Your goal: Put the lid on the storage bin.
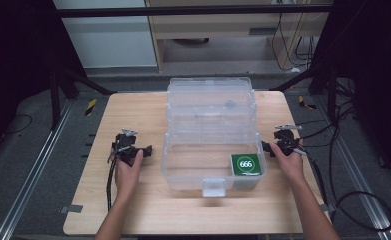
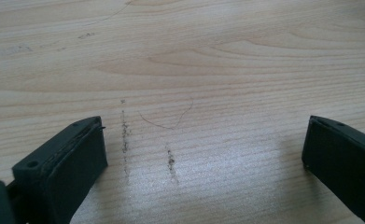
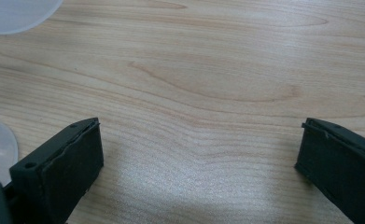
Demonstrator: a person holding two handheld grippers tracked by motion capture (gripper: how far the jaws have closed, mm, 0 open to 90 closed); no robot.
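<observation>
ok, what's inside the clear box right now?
One green card marked 666 lies flat in the front right corner of the clear plastic box. The rest of its floor looks bare. The raised lid blurs whatever sits behind it.

Left claw (image 1: 133, 150) at centre-left, right claw (image 1: 282, 145) at centre-right, both gaping wide, empty, forearms entering from the bottom edge

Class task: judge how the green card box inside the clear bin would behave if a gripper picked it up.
The green box looks small and flat, so probably light. It lies flat, so it is unlikely to roll or tip. Its surface seems smooth, perhaps slippery; sitting in the bin's corner may hamper a grip.
</observation>
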